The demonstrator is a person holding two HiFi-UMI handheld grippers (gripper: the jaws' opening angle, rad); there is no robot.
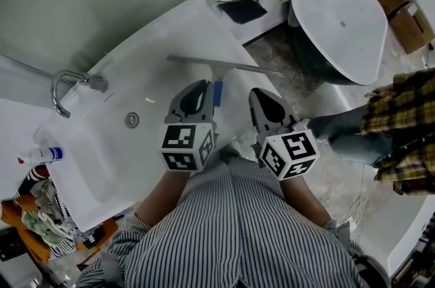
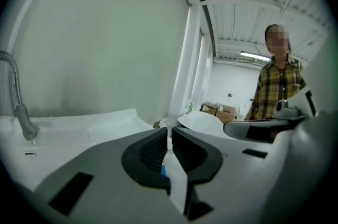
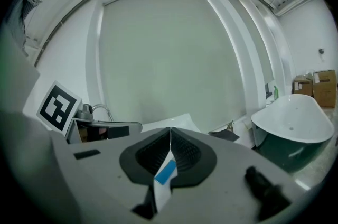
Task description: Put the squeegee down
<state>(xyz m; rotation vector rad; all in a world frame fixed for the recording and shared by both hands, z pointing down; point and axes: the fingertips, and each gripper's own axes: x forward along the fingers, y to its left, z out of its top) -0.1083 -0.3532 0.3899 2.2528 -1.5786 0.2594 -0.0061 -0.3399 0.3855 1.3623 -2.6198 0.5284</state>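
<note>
— Both of your grippers looked empty; was the squeegee down?

— As far as the views showed, yes. From the left: your left gripper (image 1: 202,85) hung over the sink (image 1: 146,35), its jaws nearly together with only a thin slit between them and nothing in it. The squeegee (image 1: 224,65) lay just beside it on the sink's flat right-hand top, held by neither gripper. Your right gripper (image 1: 258,95) had its jaws pressed fully together, also on nothing.

— So what was left?

— Little, I'd judge: the putting-down seemed done, and only drawing your hands clear remained.

— And the squeegee itself?

— It had a long, thin, pale grey blade bar lying across the sink top, its right end at the sink's edge. A blue handle ran back from its middle towards you, its near end lost beside the left gripper.
</note>
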